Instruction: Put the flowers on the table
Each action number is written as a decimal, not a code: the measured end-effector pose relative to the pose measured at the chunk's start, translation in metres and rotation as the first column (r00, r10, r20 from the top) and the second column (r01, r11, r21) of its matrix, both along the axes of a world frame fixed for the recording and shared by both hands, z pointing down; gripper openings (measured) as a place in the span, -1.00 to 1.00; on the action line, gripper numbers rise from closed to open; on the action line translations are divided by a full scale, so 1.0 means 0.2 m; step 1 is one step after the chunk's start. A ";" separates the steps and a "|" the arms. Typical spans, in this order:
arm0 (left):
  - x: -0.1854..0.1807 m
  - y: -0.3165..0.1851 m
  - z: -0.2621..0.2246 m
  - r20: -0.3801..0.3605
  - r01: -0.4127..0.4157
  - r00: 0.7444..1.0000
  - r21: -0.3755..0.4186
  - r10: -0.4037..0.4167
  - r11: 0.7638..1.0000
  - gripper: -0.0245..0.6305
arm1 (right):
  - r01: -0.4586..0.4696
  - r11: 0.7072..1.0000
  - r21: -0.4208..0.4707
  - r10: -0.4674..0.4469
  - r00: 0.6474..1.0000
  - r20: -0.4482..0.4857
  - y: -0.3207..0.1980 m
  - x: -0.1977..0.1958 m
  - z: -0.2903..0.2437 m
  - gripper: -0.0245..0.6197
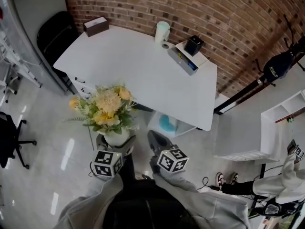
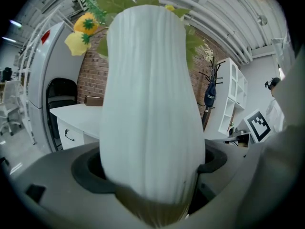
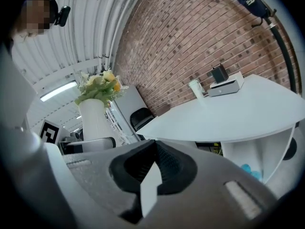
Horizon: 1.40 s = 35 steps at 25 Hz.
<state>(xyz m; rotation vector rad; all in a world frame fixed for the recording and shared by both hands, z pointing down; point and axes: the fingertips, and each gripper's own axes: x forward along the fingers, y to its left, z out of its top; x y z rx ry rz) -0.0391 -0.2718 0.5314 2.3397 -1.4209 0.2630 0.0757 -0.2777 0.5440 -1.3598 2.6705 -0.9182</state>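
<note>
One white vase (image 1: 116, 138) with one bunch of yellow flowers (image 1: 107, 108), and the left claw (image 1: 116, 146) has it, jaws spread wide round the vase's belly. It hangs over the floor, just short of the one white table (image 1: 138, 70). The right claw (image 1: 154, 142) is alongside, apparently pinched shut and empty. On the table: one cup (image 1: 162, 31), one brown box (image 1: 95, 26), one black box (image 1: 193, 45).
</note>
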 end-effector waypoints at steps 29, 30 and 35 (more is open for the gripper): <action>-0.56 -1.44 -0.08 0.006 0.019 1.000 -0.036 -0.019 0.999 0.56 | 0.068 0.997 -0.032 -0.068 0.998 -0.003 -1.34 -0.61 -0.14 -0.93; -0.57 -1.49 -0.08 0.006 0.016 1.000 -0.023 -0.015 1.000 0.56 | 0.064 0.997 -0.030 -0.064 0.998 -0.005 -1.39 -0.62 -0.14 -0.93; -0.62 -1.74 -0.06 0.022 -0.001 1.000 0.022 0.001 1.000 0.56 | 0.048 0.999 -0.013 -0.048 0.999 -0.023 -1.61 -0.62 -0.14 -0.93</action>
